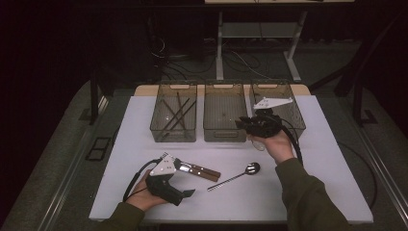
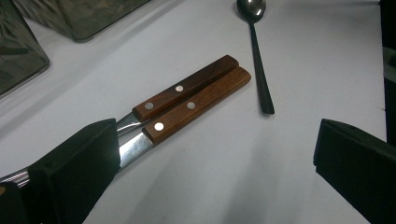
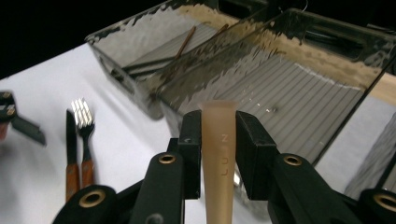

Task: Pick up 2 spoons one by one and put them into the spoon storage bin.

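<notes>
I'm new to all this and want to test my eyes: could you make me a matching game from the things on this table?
Things:
1. chopsticks
2. spoon
3. knife and fork
4. tan handle

Places:
A. clamped in the right gripper
B. on the table by the left gripper
C. in the left bin
D. loose on the table, mid-front

Pairs: 1-C, 2-D, 3-B, 4-A

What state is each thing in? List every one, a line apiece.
Right gripper: shut on the tan plastic handle, upright above the bins.
Left gripper: open, nothing between its pads.
Wooden-handled knife and fork: lying side by side on the white table.
Metal spoon: lying loose.
Left clear bin: holds thin dark sticks.
Middle clear bin: looks empty.
Right clear bin: contents hidden.
</notes>
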`<state>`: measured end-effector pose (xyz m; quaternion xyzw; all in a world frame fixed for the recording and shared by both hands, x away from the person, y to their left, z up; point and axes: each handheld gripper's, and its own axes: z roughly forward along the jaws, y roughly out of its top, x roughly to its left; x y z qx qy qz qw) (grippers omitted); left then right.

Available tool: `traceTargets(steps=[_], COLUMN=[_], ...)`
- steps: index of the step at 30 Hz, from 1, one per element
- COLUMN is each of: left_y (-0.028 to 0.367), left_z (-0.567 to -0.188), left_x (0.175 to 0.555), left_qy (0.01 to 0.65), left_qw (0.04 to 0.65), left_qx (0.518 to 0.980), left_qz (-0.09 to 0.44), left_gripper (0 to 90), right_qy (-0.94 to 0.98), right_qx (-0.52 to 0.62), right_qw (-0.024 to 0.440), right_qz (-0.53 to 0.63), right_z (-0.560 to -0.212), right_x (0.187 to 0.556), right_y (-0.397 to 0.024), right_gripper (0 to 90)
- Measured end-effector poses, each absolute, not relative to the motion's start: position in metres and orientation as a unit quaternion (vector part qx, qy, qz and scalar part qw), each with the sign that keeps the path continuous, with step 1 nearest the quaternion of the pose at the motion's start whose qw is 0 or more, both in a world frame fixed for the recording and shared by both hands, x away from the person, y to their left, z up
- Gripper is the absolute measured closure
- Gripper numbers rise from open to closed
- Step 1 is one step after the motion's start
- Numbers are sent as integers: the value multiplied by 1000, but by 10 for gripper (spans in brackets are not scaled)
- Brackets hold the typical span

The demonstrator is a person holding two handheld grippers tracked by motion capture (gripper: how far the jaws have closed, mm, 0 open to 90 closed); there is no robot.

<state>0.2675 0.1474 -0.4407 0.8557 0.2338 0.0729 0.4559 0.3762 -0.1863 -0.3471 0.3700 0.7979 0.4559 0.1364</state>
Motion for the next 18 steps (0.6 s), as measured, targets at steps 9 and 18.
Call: traceTargets(steps=[9, 18], left_y=[146, 146], left_z=[-440, -440], left_x=[267, 267], left_qy=[234, 230], left_qw=[460, 461], left_qx=[854, 854], left_qz=[71, 73], left_gripper=[0, 0], right_qy=[797, 790], right_qx=[378, 402], right_qw=[152, 161], right_qz=[446, 434], right_z=[-337, -334], right_x=[405, 439], right_y=[-171, -163], right_gripper=[725, 725])
